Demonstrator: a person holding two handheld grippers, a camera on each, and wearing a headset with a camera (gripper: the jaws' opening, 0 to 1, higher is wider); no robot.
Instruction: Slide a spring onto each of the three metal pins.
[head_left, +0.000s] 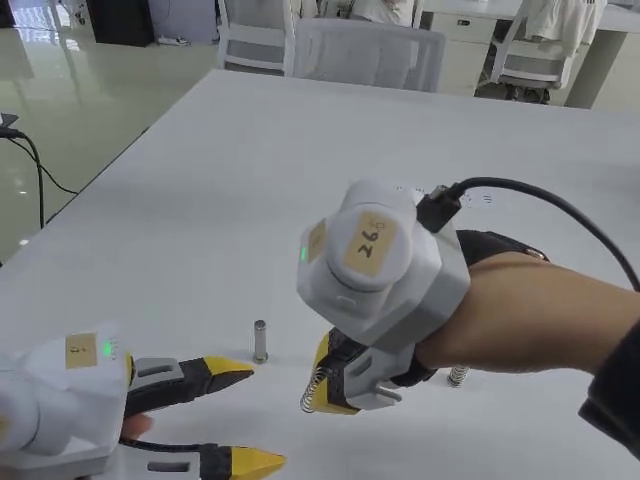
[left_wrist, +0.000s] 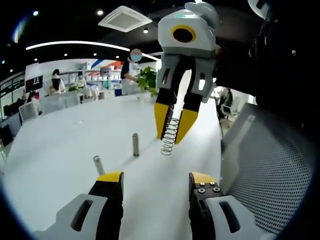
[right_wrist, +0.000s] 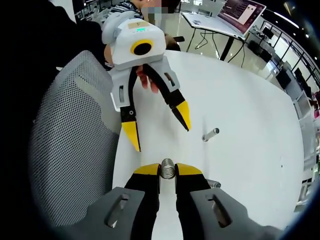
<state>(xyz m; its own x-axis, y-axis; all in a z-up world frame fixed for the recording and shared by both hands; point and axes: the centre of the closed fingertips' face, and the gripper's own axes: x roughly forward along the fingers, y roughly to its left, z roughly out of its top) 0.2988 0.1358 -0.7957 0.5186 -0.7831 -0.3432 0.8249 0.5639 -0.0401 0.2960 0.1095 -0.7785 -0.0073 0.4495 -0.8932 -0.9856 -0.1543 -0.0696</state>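
My right gripper (head_left: 328, 386) hangs just above the white table (head_left: 300, 180), shut on a small steel spring (head_left: 313, 388) that sticks out of its yellow tips. The same spring (right_wrist: 168, 169) sits pinched between the jaws in the right gripper view. An upright metal pin (head_left: 261, 341) stands a little left of the held spring. In the left gripper view this pin (left_wrist: 135, 144) stands left of the spring (left_wrist: 170, 136), and a second pin (left_wrist: 98, 165) stands nearer. My left gripper (head_left: 250, 415) is open at the lower left, facing the right one. A loose spring (head_left: 458, 376) lies under the right forearm.
A grey mesh chair (right_wrist: 75, 130) stands beside the table's near edge. White chairs (head_left: 365, 50) line the far end of the table. A black cable (head_left: 40, 175) lies on the floor to the left. People stand in the background of the left gripper view.
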